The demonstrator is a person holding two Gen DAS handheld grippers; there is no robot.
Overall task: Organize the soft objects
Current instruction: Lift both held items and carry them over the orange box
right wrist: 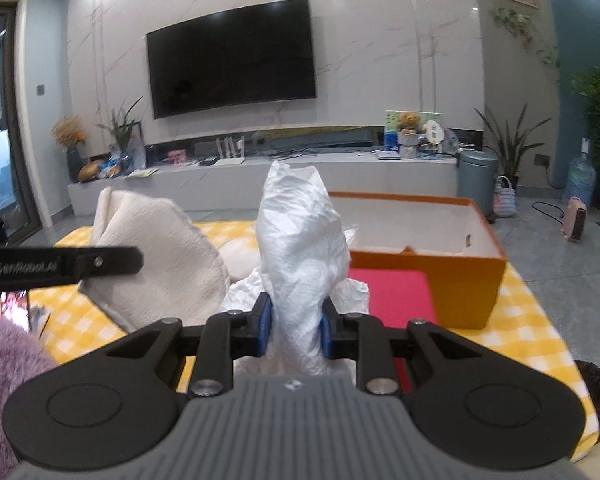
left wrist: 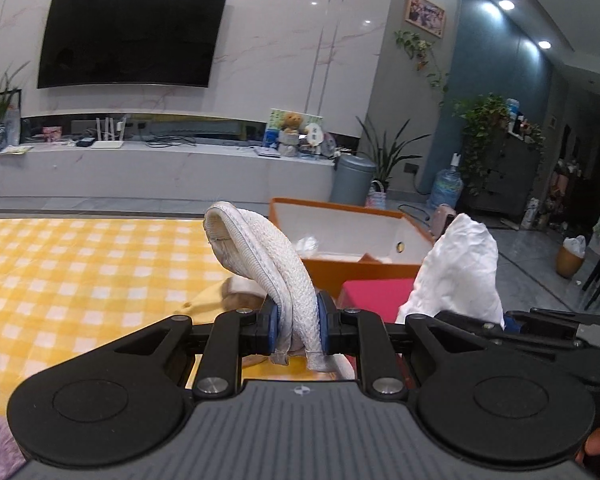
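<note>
The white towel [left wrist: 260,256] is folded double and pinched between the blue pads of the left gripper [left wrist: 298,326], its loop arching up and over toward the left above the yellow checked cloth [left wrist: 80,272] that covers the table. In the right wrist view the same towel hangs as a broad white flap over the left part of the cloth, beside the left tool's black arm.

The crumpled white tissue [right wrist: 300,248] stands upright in the right gripper [right wrist: 294,330], whose jaws are narrowed onto its lower part with the pads pressing it from both sides. More of the tissue bunches out beneath and to the sides of the jaws. In the left wrist view it rises as a white peak at the right, just above the other tool.

Beyond both grippers, an open orange box [right wrist: 460,276] with a white inside sits near the far right edge of the table. A red flat object [right wrist: 396,292] lies just in front of it, touching or nearly touching its near wall. A purple fluffy fabric [right wrist: 8,380] shows at the near left corner of the view. Behind the table are a dark wall television [right wrist: 232,56] and a long low shelf.
</note>
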